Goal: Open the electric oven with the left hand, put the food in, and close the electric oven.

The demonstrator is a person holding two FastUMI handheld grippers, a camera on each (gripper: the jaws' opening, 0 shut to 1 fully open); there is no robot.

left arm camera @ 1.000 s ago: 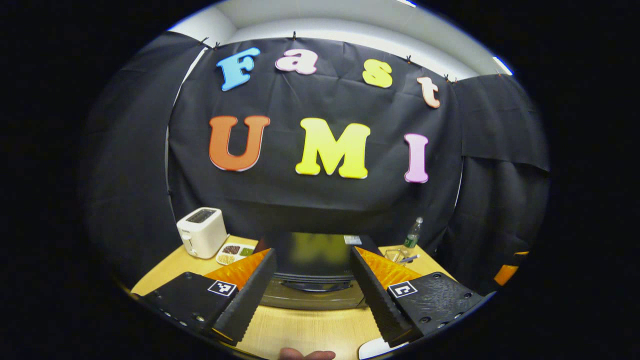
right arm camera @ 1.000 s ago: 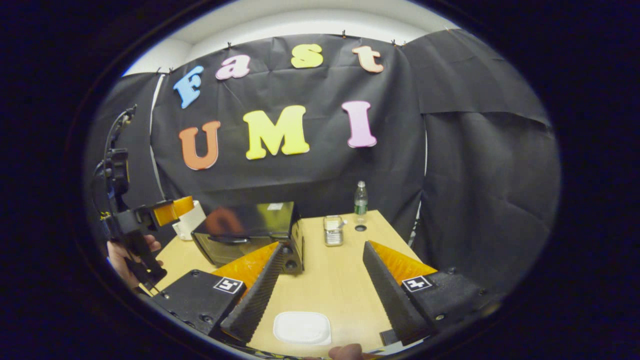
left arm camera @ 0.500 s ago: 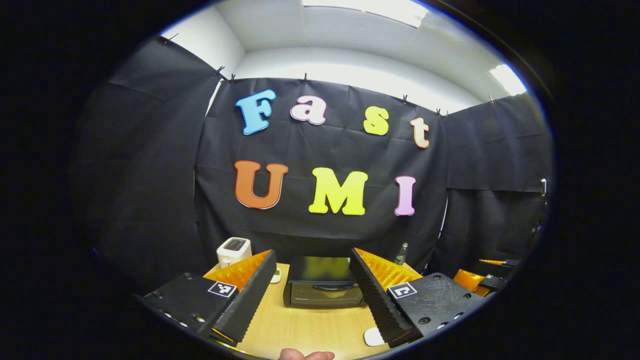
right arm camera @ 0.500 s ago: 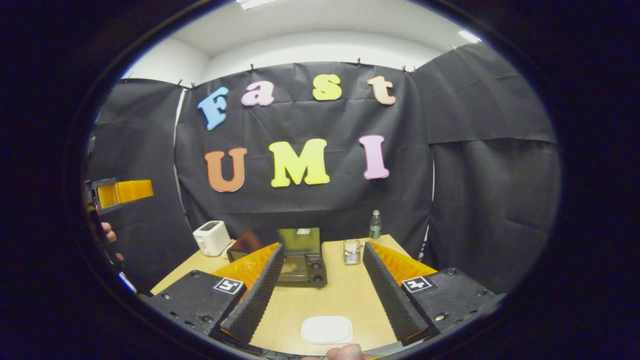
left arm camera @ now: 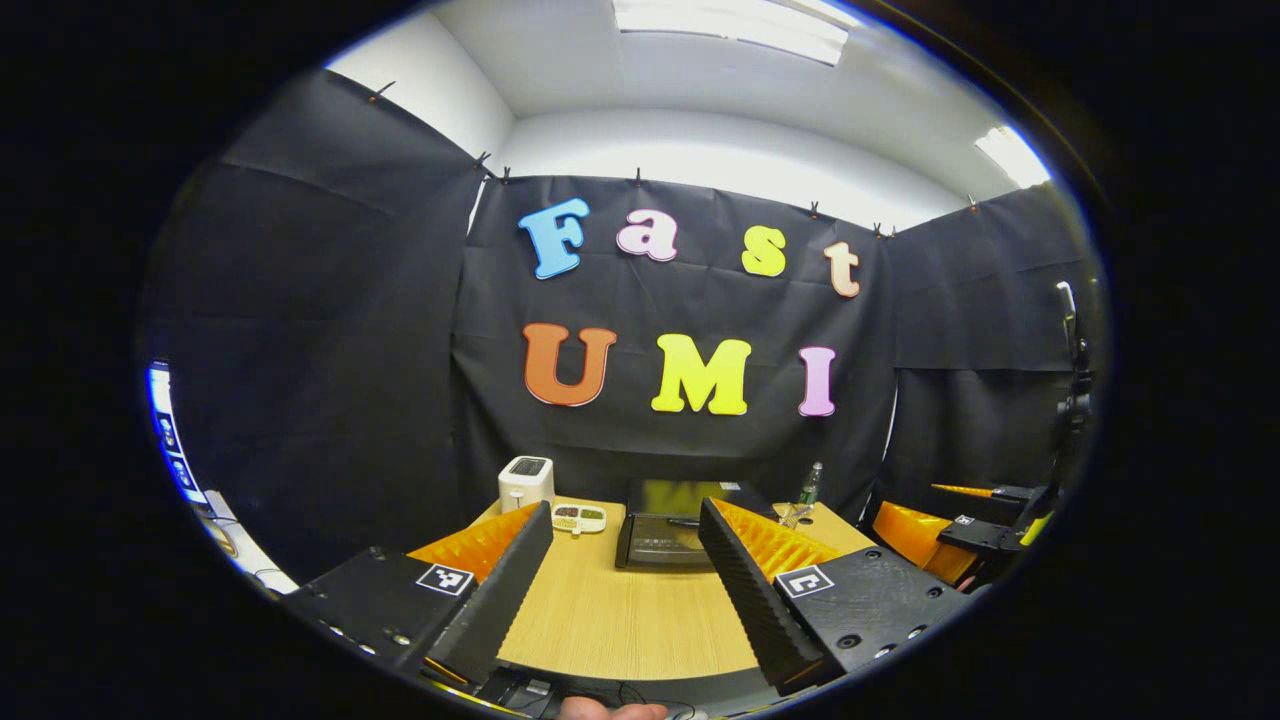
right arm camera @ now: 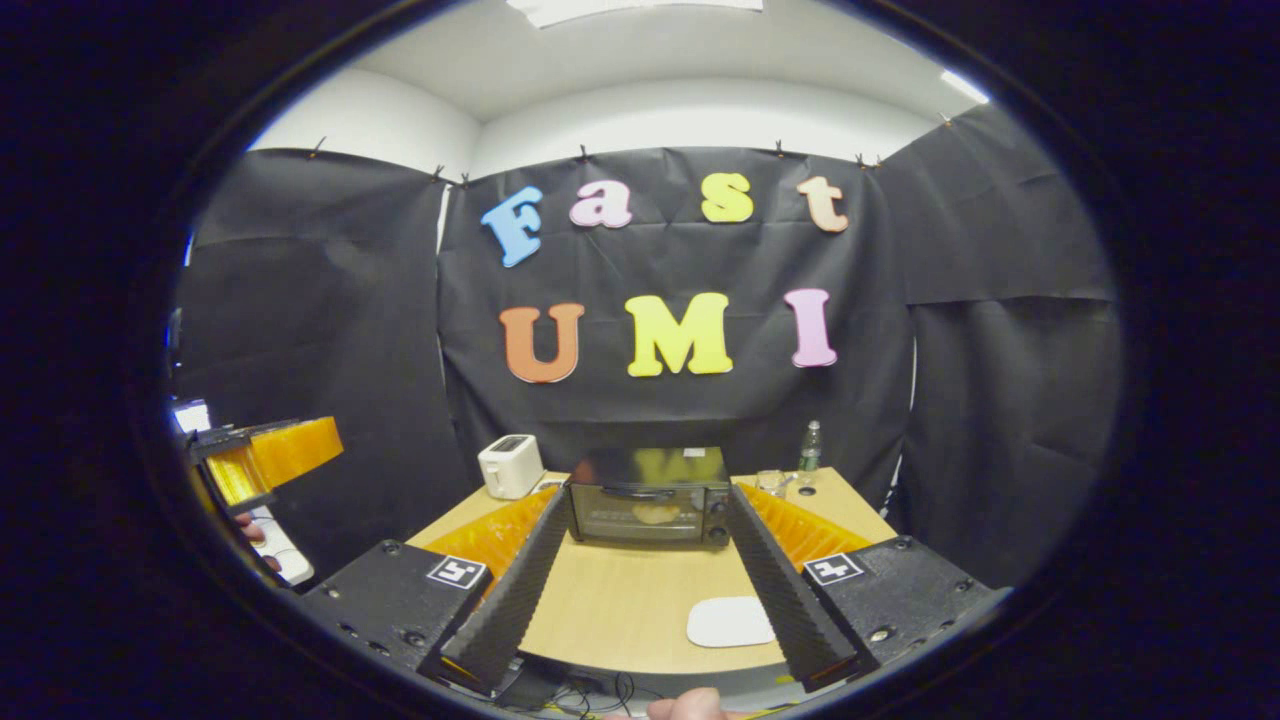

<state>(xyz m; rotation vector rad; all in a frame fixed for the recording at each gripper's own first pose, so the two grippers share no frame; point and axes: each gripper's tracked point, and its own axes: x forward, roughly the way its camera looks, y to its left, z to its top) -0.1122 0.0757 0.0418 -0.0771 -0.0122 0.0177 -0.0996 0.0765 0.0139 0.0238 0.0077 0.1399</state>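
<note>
The oven [right arm camera: 647,508] is sitting at the far middle of the table [right arm camera: 620,610], door shut, a pale lump of food [right arm camera: 655,514] showing through its dark glass, two knobs at its 3 o'clock side. In the left gripper view the oven [left arm camera: 665,515] is lying at 12 o'clock beyond the jaws. A white plate [right arm camera: 729,621] is resting bare near the table's front edge. A divided tray [left arm camera: 579,517] is holding dark and pale bits beside the toaster [left arm camera: 526,482]. The left gripper [left arm camera: 625,590] and right gripper [right arm camera: 645,590] are both hanging with jaws apart, gripping nothing.
</note>
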